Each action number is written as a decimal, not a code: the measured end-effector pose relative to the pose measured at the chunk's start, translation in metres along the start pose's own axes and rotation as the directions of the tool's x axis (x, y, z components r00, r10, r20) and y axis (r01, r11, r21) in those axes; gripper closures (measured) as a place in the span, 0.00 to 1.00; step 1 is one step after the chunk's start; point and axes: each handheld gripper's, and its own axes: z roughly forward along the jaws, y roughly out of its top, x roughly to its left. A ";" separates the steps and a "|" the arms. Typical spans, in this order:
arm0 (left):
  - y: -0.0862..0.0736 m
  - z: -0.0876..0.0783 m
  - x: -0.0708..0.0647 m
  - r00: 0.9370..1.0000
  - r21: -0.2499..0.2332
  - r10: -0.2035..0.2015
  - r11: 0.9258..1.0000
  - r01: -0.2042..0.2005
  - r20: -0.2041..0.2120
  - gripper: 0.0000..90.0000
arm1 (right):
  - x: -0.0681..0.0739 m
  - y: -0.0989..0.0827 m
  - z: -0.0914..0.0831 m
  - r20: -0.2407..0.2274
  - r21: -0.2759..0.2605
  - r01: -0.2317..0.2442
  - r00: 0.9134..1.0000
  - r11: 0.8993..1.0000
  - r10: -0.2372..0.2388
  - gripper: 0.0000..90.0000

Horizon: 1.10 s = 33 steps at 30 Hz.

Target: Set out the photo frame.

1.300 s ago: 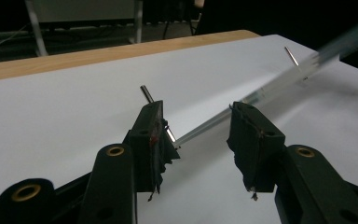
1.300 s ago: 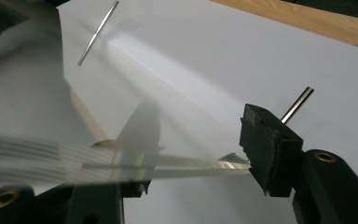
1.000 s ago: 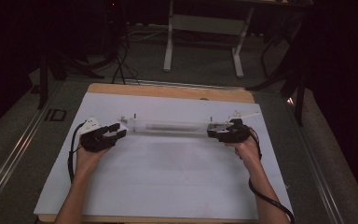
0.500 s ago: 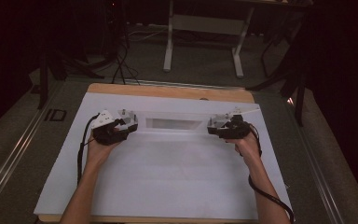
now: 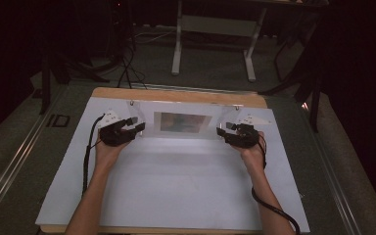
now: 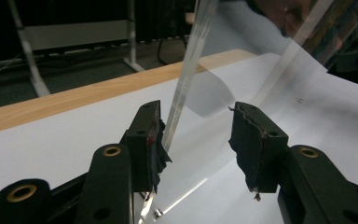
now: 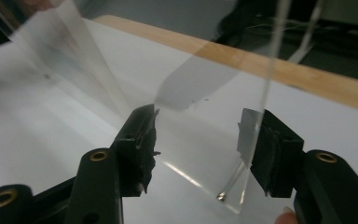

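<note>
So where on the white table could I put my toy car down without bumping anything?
The big free patch is the white sheet between the two forearms, below the clear plastic panel. More bare white lies outside each arm, toward the sheet's side edges. It's crowded along the back by the wooden edge, where the left gripper and right gripper flank the panel.

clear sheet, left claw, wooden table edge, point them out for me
clear sheet [image 5: 184, 122], high view, its reflective middle
left claw [image 6: 196, 140], left gripper view, gap midway between its two tips
wooden table edge [image 5: 176, 95], high view, bare strip at the far side
</note>
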 end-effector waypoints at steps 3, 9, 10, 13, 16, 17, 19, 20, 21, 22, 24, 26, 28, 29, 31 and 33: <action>0.002 0.004 -0.001 0.999 -0.006 -0.010 1.000 0.010 -0.031 0.59 | 0.003 0.003 0.003 0.043 0.008 0.048 0.998 0.999 -0.048 0.52; 0.006 0.006 -0.002 0.998 0.009 -0.026 1.000 0.027 -0.054 0.58 | 0.003 0.005 0.005 0.064 0.008 0.060 0.996 0.998 -0.060 0.53; 0.008 0.006 -0.003 0.998 0.024 -0.022 0.999 0.024 -0.060 0.58 | 0.003 0.006 0.006 0.066 0.010 0.060 0.996 0.998 -0.061 0.53; 0.009 0.005 -0.005 0.998 0.027 -0.035 0.999 0.036 -0.054 0.60 | 0.004 0.005 0.003 0.066 0.010 0.054 0.996 0.998 -0.055 0.53; 0.008 0.002 -0.006 0.998 0.024 -0.056 0.998 0.057 -0.040 0.61 | 0.004 0.004 0.000 0.056 0.008 0.042 0.998 0.999 -0.043 0.53; 0.008 0.002 -0.007 0.998 0.026 -0.059 0.998 0.060 -0.039 0.62 | 0.004 0.002 -0.003 0.046 0.006 0.032 0.998 0.999 -0.033 0.52; 0.008 0.000 -0.010 0.997 0.033 -0.063 0.997 0.064 -0.034 0.62 | 0.005 0.001 -0.006 0.042 0.006 0.025 0.999 1.000 -0.025 0.52; 0.009 -0.002 -0.012 0.997 0.033 -0.063 0.997 0.064 -0.035 0.62 | 0.005 0.000 -0.007 0.043 0.007 0.023 0.999 1.000 -0.023 0.52; 0.009 -0.002 -0.012 0.997 0.033 -0.063 0.997 0.064 -0.035 0.62 | 0.005 0.000 -0.007 0.043 0.007 0.023 0.999 1.000 -0.023 0.52; 0.010 -0.006 -0.015 0.997 0.022 -0.072 0.997 0.072 -0.029 0.62 | 0.006 0.000 -0.009 0.039 0.012 0.019 0.999 1.000 -0.020 0.52; 0.011 -0.011 -0.017 0.996 0.007 -0.087 0.996 0.087 -0.018 0.65 | 0.007 -0.002 -0.015 0.024 0.010 -0.001 1.000 1.000 0.001 0.52; 0.011 -0.014 -0.019 0.995 0.004 -0.099 0.995 0.099 -0.012 0.66 | 0.010 -0.005 -0.019 0.017 0.004 -0.010 1.000 1.000 0.010 0.52; 0.008 -0.015 -0.020 0.995 0.010 -0.099 0.995 0.099 -0.007 0.66 | 0.014 -0.006 -0.022 0.017 0.002 -0.013 1.000 1.000 0.013 0.52; 0.006 -0.015 -0.020 0.995 0.019 -0.103 0.995 0.103 -0.004 0.66 | 0.015 -0.007 -0.024 0.019 0.001 -0.012 1.000 1.000 0.012 0.52; 0.002 -0.015 -0.020 0.994 0.012 -0.106 0.994 0.106 -0.001 0.66 | 0.017 -0.007 -0.026 0.024 0.006 -0.004 1.000 1.000 0.004 0.52; 0.002 -0.016 -0.020 0.994 0.011 -0.109 0.994 0.109 0.004 0.66 | 0.017 -0.007 -0.026 0.024 0.009 -0.001 1.000 1.000 0.001 0.52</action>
